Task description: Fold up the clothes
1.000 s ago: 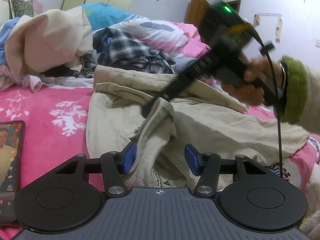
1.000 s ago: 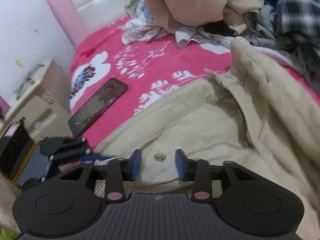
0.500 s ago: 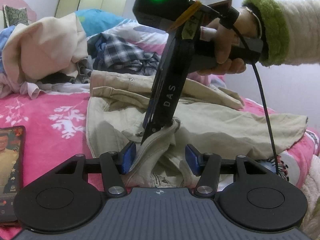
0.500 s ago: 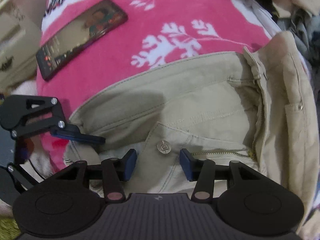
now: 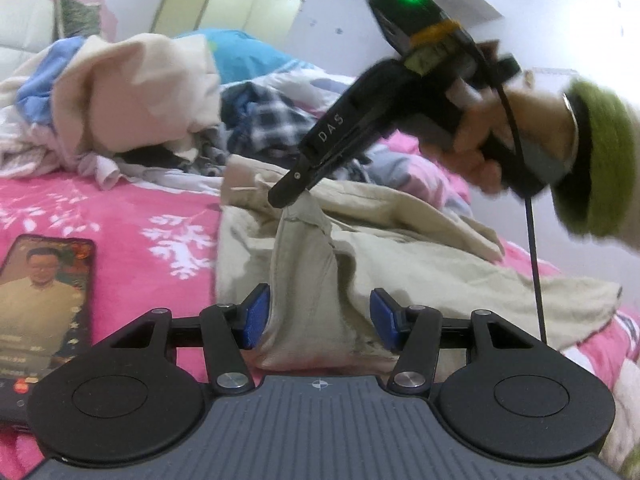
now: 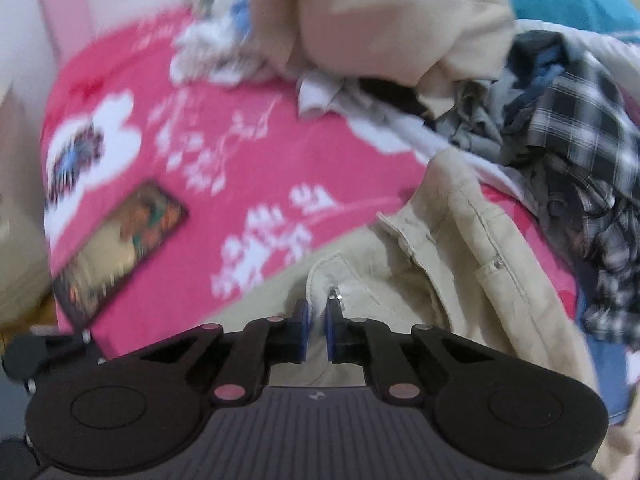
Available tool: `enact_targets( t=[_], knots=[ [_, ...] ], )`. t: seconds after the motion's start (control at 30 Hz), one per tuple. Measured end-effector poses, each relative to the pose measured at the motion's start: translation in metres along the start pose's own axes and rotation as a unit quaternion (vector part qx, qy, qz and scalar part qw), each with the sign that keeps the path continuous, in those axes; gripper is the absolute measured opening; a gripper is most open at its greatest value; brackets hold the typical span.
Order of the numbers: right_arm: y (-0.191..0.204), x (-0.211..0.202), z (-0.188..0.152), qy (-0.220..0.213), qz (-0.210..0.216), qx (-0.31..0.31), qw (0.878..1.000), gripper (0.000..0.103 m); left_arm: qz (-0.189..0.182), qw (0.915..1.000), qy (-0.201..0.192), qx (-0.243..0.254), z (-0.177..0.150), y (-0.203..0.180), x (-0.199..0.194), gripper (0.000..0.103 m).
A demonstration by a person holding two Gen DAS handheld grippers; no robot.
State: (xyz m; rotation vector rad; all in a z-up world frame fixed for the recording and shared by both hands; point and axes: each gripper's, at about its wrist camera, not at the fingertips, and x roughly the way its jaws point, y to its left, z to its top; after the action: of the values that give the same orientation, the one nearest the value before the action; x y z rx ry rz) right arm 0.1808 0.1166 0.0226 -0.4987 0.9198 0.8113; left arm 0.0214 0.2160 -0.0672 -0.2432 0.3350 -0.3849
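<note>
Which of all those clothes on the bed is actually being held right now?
The beige trousers: the right gripper pinches their waistband, lifting it. The checked shirt and cream garment lie untouched in the heap behind.

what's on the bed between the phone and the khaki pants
Only bare pink floral blanket separates the phone from the khaki pants; nothing else sits there. Both wrist views show it, the left one more sharply.

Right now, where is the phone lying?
The phone lies screen-up on the pink blanket, at the left of the left wrist view, left of the beige trousers.
</note>
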Motion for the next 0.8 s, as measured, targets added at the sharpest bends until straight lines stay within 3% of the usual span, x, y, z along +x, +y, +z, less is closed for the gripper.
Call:
enact_targets(
  t=[0.17,0.4,0.6,0.8],
  knots=[
    [-0.008,0.026,-0.008,-0.056,0.007,0.058,0.997,0.009,0.023,0.9991,-0.009,-0.035,0.002,0.013,-0.005,0.054],
    [-0.012,0.070,-0.016,-0.078,-0.001,0.074,0.994,0.009,0.040,0.9975,-0.009,-0.058,0.002,0.023,-0.006,0.057],
    [-0.018,0.053,-0.018,-0.133,0.013,0.099,0.986,0.009,0.042,0.9971,-0.013,-0.062,0.002,0.025,-0.008,0.057],
    [-0.018,0.074,-0.018,-0.129,0.030,0.104,0.986,0.010,0.049,0.9971,-0.009,-0.058,0.002,0.024,-0.005,0.057]
  ],
)
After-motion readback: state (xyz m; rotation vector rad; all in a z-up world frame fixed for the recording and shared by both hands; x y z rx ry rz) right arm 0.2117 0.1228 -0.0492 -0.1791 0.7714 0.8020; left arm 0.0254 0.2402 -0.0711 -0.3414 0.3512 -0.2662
